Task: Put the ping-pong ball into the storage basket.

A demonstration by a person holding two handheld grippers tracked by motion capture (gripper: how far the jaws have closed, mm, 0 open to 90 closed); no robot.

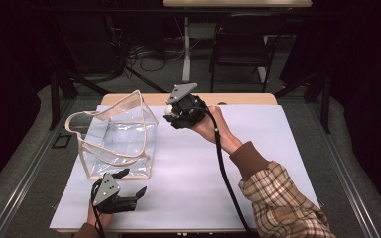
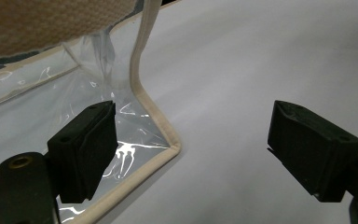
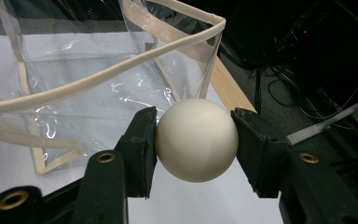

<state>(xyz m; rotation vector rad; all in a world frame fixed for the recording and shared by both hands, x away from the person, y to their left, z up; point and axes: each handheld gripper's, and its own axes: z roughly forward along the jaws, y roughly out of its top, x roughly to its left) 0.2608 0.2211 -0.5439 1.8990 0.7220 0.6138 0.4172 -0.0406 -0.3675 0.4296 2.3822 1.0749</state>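
Note:
A clear plastic bag (image 1: 121,136) with beige trim stands open on the left of the white table cover; it also shows as the bag (image 3: 98,88) and its bottom corner (image 2: 168,144). My right gripper (image 1: 170,115) is raised beside the bag's right top edge, shut on a cream ball (image 3: 196,139) pressed between both pads; the ball (image 1: 167,109) barely peeks out in the high view. My left gripper (image 1: 133,184) rests low at the bag's near corner, open, one jaw over the clear plastic and the other over bare cover, nothing between them (image 2: 191,149).
The white cover (image 1: 258,148) lies over a wooden table (image 1: 248,98). A black chair (image 1: 243,44) and cables (image 1: 149,54) stand on the floor behind the table. A cable (image 1: 225,173) trails from the right gripper along a plaid sleeve (image 1: 283,198).

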